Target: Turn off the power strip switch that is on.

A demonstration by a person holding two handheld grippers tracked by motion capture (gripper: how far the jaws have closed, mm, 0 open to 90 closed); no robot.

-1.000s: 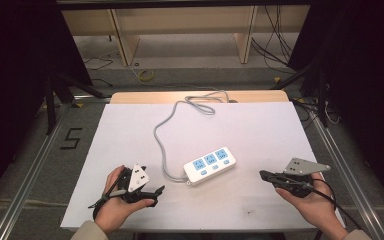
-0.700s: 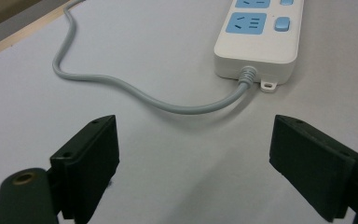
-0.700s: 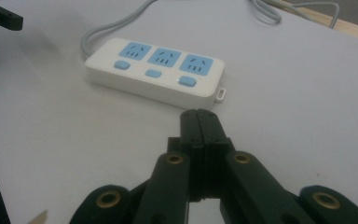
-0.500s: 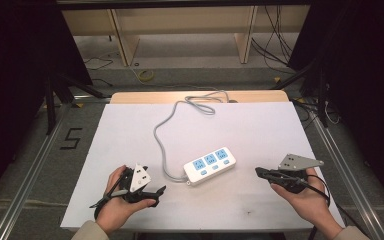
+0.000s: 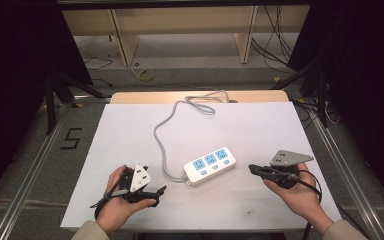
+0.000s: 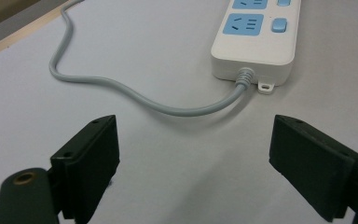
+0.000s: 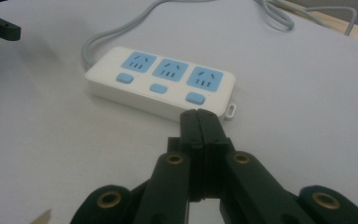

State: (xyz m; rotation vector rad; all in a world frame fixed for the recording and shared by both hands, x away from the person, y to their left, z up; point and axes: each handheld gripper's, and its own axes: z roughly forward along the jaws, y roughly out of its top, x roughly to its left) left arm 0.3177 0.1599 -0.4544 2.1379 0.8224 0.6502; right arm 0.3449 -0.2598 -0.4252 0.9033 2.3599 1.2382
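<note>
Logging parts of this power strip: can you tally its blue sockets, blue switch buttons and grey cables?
Blue sockets: 3
Blue buttons: 3
Grey cable: 1
Total: 7, all on the one white power strip.

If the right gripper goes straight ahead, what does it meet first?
Most likely the near end of the power strip: the shut right gripper points at it, with bare table between.

White table (image 5: 260, 130): power strip (image 5: 210, 165) (cord (image 5: 161, 145) probably grey)
</note>
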